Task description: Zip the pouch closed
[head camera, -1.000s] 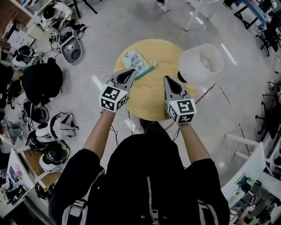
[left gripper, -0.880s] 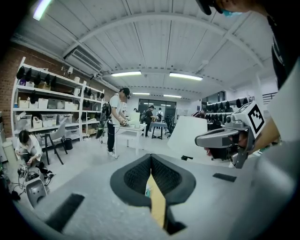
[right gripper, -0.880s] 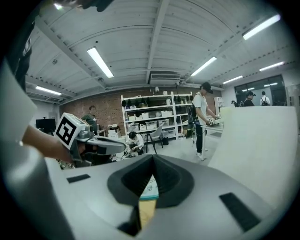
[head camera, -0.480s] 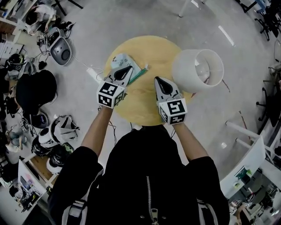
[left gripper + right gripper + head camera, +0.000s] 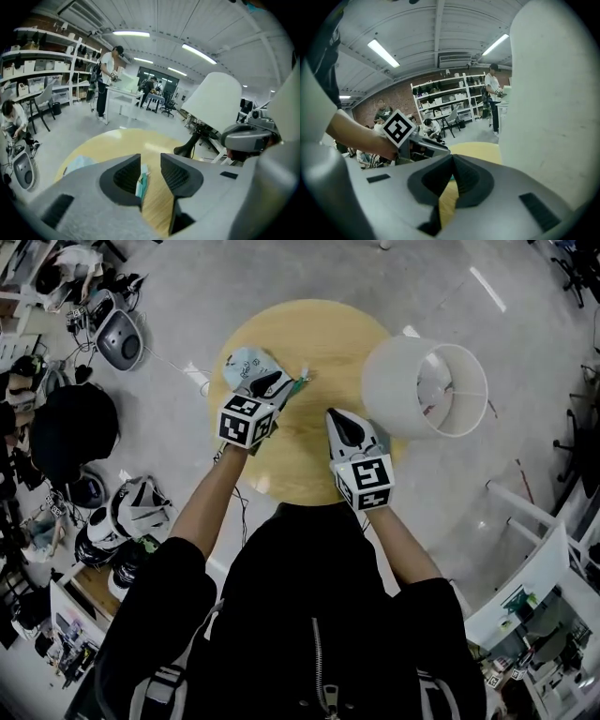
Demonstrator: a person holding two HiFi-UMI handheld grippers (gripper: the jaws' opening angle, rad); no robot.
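you have no words, brands or numbers to read here. the left cube (image 5: 246,420) and right cube (image 5: 363,482), just behind your jaws, bear only black-and-white square markers.

We note the head view looks steeply down over the table (image 5: 319,343); each gripper view sits low, close behind its fingers (image 5: 180,176), facing far across that shared table.

A round wooden table (image 5: 323,348) stood on grey concrete floor (image 5: 281,268); shelves (image 5: 33,58) lined the wall beneath strip lights (image 5: 131,33).
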